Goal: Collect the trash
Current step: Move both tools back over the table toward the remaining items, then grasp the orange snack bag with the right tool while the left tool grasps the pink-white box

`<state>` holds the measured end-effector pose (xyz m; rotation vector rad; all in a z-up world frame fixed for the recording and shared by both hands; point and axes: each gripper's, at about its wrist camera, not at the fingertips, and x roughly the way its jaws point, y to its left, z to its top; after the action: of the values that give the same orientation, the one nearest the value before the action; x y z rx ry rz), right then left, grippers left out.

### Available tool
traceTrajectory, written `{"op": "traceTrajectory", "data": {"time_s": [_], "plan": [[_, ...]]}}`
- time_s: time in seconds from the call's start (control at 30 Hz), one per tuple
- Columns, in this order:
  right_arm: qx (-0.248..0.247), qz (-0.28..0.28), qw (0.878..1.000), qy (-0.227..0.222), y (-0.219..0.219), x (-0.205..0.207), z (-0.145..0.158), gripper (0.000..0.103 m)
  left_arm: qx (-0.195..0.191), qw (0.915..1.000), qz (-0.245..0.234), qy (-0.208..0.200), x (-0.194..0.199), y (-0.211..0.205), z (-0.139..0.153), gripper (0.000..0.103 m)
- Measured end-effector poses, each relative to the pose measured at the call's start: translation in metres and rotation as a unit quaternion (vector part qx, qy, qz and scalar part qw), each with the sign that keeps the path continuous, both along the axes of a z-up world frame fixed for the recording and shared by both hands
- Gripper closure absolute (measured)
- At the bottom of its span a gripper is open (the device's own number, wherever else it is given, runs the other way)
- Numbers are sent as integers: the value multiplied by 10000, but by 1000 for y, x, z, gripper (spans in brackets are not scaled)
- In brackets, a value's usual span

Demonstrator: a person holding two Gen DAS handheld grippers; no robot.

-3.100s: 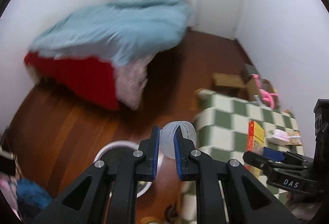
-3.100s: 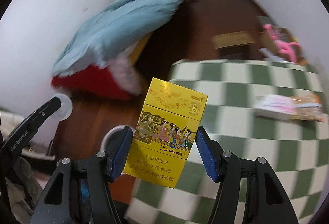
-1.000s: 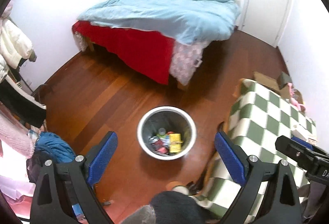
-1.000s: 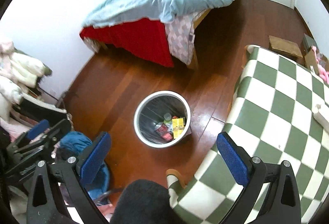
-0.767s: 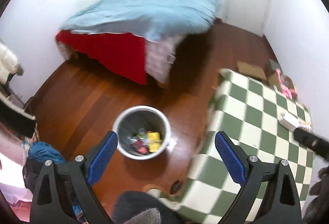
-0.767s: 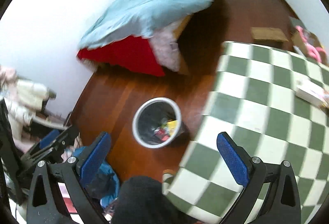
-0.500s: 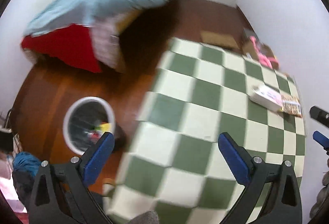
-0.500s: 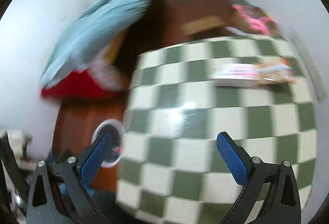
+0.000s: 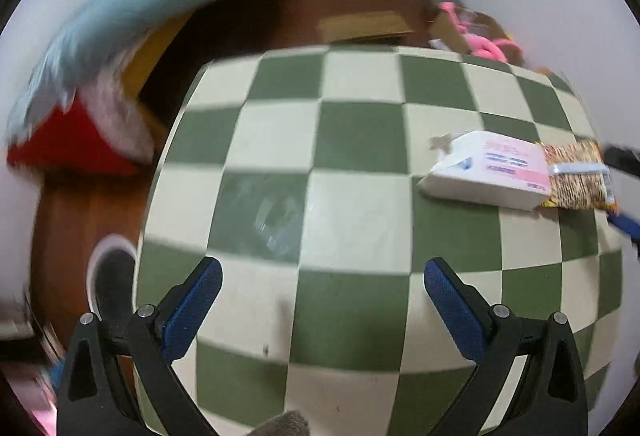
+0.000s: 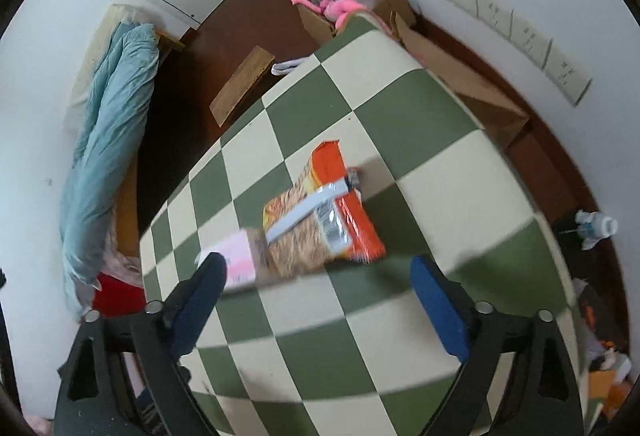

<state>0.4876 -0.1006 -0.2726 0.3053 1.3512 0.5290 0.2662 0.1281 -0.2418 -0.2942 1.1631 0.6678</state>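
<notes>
Jaws: I held both the left gripper [image 9: 320,288] and the right gripper [image 10: 314,282] wide apart, empty.
Left: white pack [image 9: 486,171] and snack wrapper [image 10: 320,220] at two o'clock on the table [image 9: 352,316].
Bin [image 9: 106,276]: eight o'clock; contents probably hidden.

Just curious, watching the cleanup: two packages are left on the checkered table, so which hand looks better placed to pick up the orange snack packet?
Probably the right gripper: it is open, with the orange snack packet just ahead of its fingers. The left gripper, also open, sees it far off to its right.

Snack pkt [image 10: 320,211] touching box [image 9: 490,169] on table [image 9: 352,139].
</notes>
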Motion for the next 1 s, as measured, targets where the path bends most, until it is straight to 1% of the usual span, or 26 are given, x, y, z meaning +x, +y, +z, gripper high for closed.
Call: {"op": "traceTrajectory", "data": {"time_s": [0.07, 0.1, 0.17, 0.2, 0.23, 0.27, 0.33, 0.37, 0.4, 0.43, 0.5, 0.53, 0.57, 0.6, 0.63, 0.7, 0.77, 0.8, 0.83, 0.87, 0.9, 0.93, 0.97, 1.0], "plan": [[4, 56, 9999, 91, 7, 11, -11, 11, 271, 9989, -378, 79, 10, -4, 2, 0], [13, 88, 9999, 108, 11, 16, -16, 14, 399, 9974, -586, 117, 16, -7, 4, 0], [47, 179, 9997, 163, 18, 24, -26, 20, 697, 9919, -1030, 249, 31, -13, 7, 0], [45, 204, 9996, 175, 21, 25, -30, 27, 817, 9880, -1270, 310, 39, -16, 8, 0], [87, 245, 9995, 183, 25, 27, -33, 36, 924, 9848, -1423, 369, 45, -18, 9, 0], [139, 268, 9993, 199, 26, 28, -36, 40, 1057, 9805, -1599, 436, 52, -20, 10, 0], [203, 344, 9990, 224, 31, 30, -39, 65, 1215, 9700, -2034, 536, 65, -27, 11, 0], [246, 359, 9988, 208, 32, 30, -40, 68, 1302, 9643, -2229, 596, 71, -32, 12, 0], [309, 382, 9986, 190, 32, 29, -40, 77, 1357, 9571, -2474, 659, 78, -36, 11, 0], [338, 416, 9984, 161, 32, 27, -39, 82, 1428, 9488, -2716, 746, 85, -41, 9, 0], [341, 448, 9984, 68, 29, 22, -33, 84, 1444, 9320, -3209, 872, 95, -52, 5, 0], [307, 440, 9986, 37, 25, 19, -30, 85, 1423, 9214, -3483, 974, 101, -58, 1, 0], [279, 419, 9987, 42, 20, 17, -27, 85, 1390, 9135, -3675, 1056, 107, -60, -2, 0], [243, 387, 9989, 57, 16, 16, -25, 85, 1396, 9045, -3867, 1136, 112, -64, -6, 0], [151, 347, 9992, 95, 9, 16, -23, 85, 1414, 8933, -4080, 1249, 117, -68, -11, 0], [59, 311, 9994, 117, -1, 17, -19, 85, 1440, 8764, -4375, 1407, 127, -72, -20, 0], [-87, 305, 9994, 125, -9, 19, -18, 86, 1338, 8680, -4536, 1512, 134, -73, -27, 0], [-122, 295, 9994, 135, -11, 20, -17, 85, 1289, 8653, -4594, 1536, 137, -74, -29, 0], [-170, 293, 9993, 154, -15, 22, -18, 85, 1238, 8609, -4685, 1554, 139, -75, -31, 0], [-219, 283, 9992, 176, -17, 24, -19, 85, 1248, 8544, -4790, 1579, 142, -77, -33, 0], [-231, 280, 9992, 194, -18, 25, -19, 85, 1264, 8505, -4845, 1611, 141, -79, -35, 0], [-257, 275, 9990, 227, -19, 27, -21, 85, 1246, 8449, -4937, 1642, 142, -81, -37, 2], [-280, 268, 9989, 251, -20, 28, -22, 85, 1236, 8409, -5001, 1657, 142, -83, -38, 9], [-290, 268, 9989, 267, -18, 29, -22, 85, 1233, 8383, -5038, 1682, 143, -84, -40, 9]]}}
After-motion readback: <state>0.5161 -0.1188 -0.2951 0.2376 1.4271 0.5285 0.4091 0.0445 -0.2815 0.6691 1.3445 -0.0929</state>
